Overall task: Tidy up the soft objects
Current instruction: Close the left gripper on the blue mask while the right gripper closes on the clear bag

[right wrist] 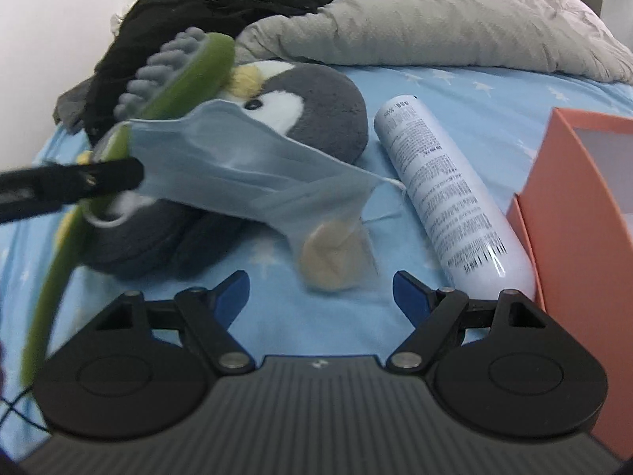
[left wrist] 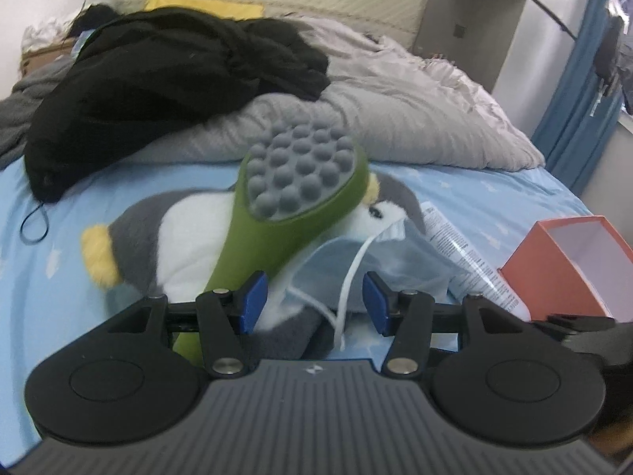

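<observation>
A soft grey and white penguin toy [left wrist: 178,237] lies in the middle of the bed with the light blue star sheet [left wrist: 59,277]. A green paddle with grey rubber bumps [left wrist: 300,182] and a thin blue face mask [right wrist: 245,158] are over it. The left tongs [left wrist: 312,297] are partly open with the mask and its white strings between them, not squeezed. The right tongs [right wrist: 320,293] are wide open and hold nothing. A white tube [right wrist: 447,198] lies between the penguin and an orange box [right wrist: 585,217].

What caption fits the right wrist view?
Open right gripper nears a blue face mask draped over a plush penguin on the bed.
</observation>
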Tool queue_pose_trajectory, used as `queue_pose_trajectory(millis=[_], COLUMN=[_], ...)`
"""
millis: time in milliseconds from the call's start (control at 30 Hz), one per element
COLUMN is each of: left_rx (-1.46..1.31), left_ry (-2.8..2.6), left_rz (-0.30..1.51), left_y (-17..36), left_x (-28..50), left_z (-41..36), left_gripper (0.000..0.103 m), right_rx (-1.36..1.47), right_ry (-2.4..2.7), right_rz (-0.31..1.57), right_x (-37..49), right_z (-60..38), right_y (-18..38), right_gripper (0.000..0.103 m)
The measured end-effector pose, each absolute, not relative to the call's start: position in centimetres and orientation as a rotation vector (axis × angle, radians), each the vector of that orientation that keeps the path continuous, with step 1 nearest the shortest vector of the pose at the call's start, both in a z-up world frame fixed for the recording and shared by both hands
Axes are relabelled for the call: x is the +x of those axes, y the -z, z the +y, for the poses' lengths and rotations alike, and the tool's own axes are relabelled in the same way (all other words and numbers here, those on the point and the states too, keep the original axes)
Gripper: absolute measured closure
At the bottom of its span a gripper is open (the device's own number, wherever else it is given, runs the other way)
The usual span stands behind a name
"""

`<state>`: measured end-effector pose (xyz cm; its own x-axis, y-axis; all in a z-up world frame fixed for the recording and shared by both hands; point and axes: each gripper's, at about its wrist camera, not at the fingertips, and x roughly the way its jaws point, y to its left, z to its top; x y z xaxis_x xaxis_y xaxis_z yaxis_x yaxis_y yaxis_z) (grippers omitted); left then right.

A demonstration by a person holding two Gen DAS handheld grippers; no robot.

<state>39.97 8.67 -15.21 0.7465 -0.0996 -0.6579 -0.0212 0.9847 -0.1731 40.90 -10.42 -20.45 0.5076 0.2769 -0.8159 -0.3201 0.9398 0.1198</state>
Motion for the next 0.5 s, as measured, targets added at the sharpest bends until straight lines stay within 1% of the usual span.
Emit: queue_pose_trajectory(millis=[167, 233, 300, 333, 367, 400, 433, 467, 500], left_rx=[-0.132, -0.136, -0.116, -0.102, -0.094, -0.094, -0.102, -0.115, -0.13], left_ry=[0.12, 0.122, 0.106, 0.098, 0.096, 0.089, 0.083, 0.081, 0.081], left_rz=[0.719, 0.728, 0.74, 0.745, 0.752, 0.762, 0.768, 0.767, 0.762], left_y=[15.6, 16.1, 16.6, 16.9, 17.2, 17.5, 17.7, 17.8, 17.8], left_x=[41.3, 41.7, 42.2, 42.4, 42.6, 42.7, 42.8, 42.7, 42.5], left_z=[8.0, 7.8, 7.5, 7.3, 7.2, 7.1, 7.2, 7.3, 7.4], left_gripper=[0.045, 0.047, 0.055, 0.063, 0.075, 0.081, 0.091, 0.095, 0.096], right_rx=[-0.076, -0.083, -0.081, -0.086, -0.101, -0.115, -0.127, -0.135, -0.139], right_ry=[-0.358, -0.362, -0.375, -0.38, -0.39, -0.392, -0.393, -0.398, -0.402], right_rz=[0.945, 0.956, 0.96, 0.964, 0.968, 0.968, 0.963, 0.96, 0.96], right_x=[42.3, 42.8, 43.0, 43.0, 42.9, 42.8, 42.6, 42.5, 42.4], right_z=[-9.7, -9.6, -9.5, -9.4, -9.2, -9.0, -8.9, -8.8, -8.8], right_y=[22.0, 22.7, 23.2, 23.4, 23.6, 23.7, 23.8, 23.7, 23.7], right_gripper=[0.022, 0.029, 0.029, 0.033, 0.036, 0.038, 0.041, 0.046, 0.05])
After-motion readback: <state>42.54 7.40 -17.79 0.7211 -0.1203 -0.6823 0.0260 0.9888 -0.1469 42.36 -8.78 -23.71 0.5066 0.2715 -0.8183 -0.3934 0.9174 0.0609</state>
